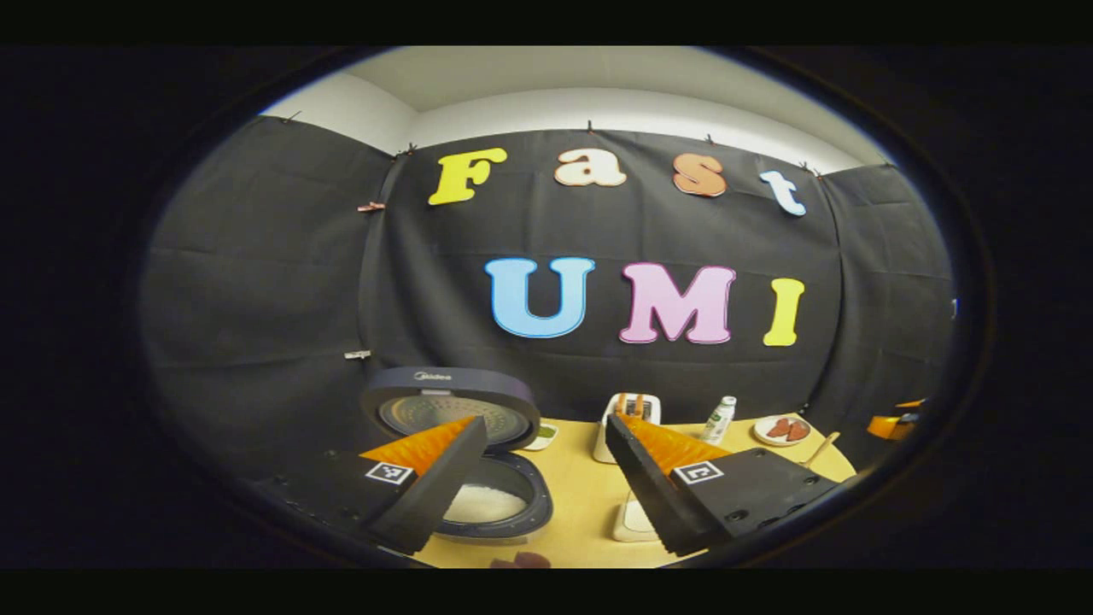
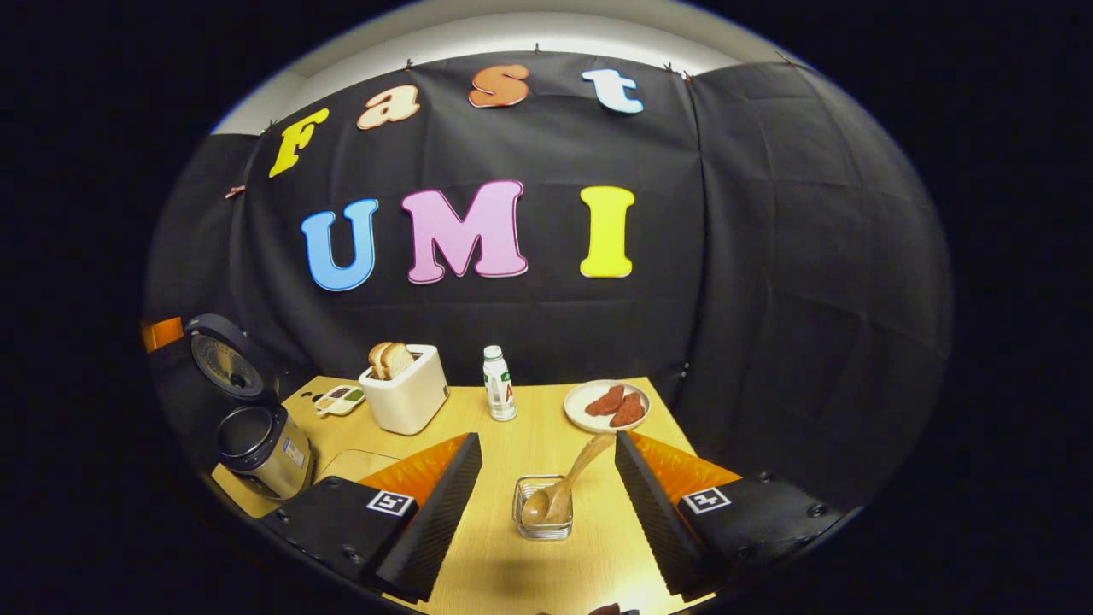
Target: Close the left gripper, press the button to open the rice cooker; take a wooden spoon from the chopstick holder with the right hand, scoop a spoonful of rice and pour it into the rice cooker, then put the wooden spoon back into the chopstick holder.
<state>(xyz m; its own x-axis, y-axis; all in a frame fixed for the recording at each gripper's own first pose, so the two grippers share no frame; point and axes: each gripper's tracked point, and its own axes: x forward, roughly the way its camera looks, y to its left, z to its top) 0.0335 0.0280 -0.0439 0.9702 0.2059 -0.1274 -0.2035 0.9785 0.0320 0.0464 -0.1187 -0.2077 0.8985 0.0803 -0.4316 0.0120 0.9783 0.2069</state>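
Observation:
The rice cooker (image 1: 504, 521) stands open at the table's left, its round lid (image 1: 452, 414) raised and white rice showing in the pot. My left gripper (image 1: 546, 423) hangs open above the table, its left finger in front of the cooker. In the right gripper view the cooker (image 2: 260, 448) sits at the far left. A wooden spoon (image 2: 568, 478) rests bowl-down in the clear chopstick holder (image 2: 543, 512), its handle leaning to the far right. My right gripper (image 2: 546, 440) is open, with the holder between and below its fingers, untouched.
A white toaster (image 2: 408, 395) with bread, a small bottle (image 2: 499, 384) and a plate of red food (image 2: 608, 406) line the back of the wooden table (image 2: 512, 564). A small dish (image 2: 339, 400) lies beside the toaster. Black cloth walls the booth.

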